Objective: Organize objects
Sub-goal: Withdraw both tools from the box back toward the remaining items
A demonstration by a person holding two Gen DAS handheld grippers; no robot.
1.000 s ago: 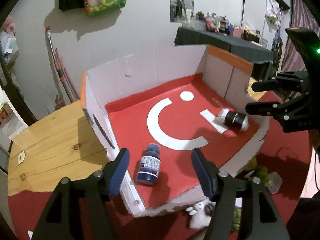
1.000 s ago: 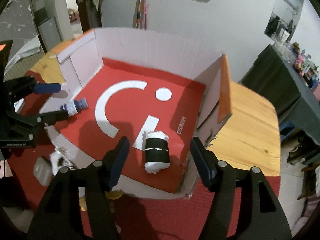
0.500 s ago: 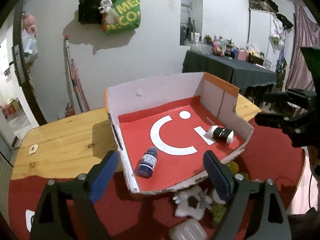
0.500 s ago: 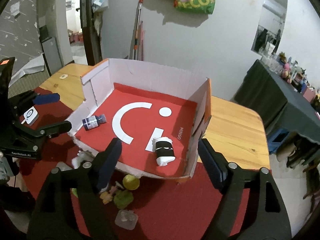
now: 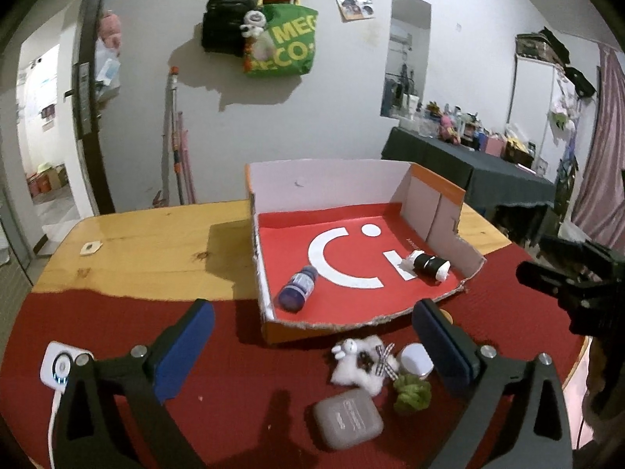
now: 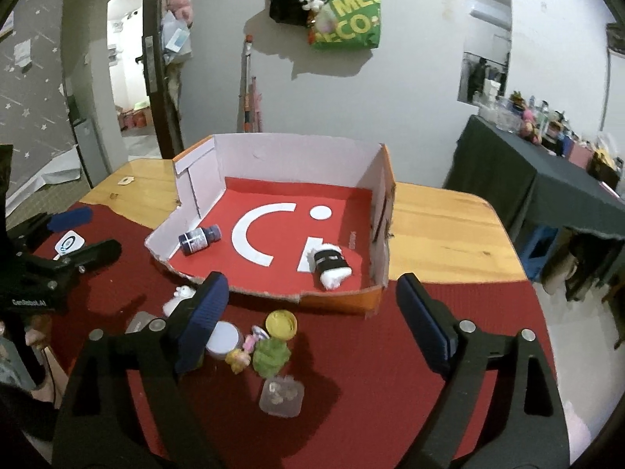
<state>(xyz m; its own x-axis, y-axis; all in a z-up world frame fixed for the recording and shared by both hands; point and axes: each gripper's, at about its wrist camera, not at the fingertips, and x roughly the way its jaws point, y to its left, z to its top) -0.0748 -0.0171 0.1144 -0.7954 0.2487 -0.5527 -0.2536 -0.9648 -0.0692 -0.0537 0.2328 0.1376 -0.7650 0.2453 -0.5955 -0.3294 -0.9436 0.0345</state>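
cardboard box (image 6: 300,156) front edge torn low — both grippers spread, empty

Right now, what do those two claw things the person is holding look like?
Both look alike: the left gripper and right gripper each have black angular plastic arms with silver bolts, ending in ribbed dark blue finger pads. The left one's body carries small white lettering, seen from the right wrist.

Box (image 6: 375,195) open above with torn low front wall, small bottle (image 6: 199,238) and wrapped roll (image 6: 330,264) well apart inside, trinket cluster (image 6: 254,344) crowding the cloth before it
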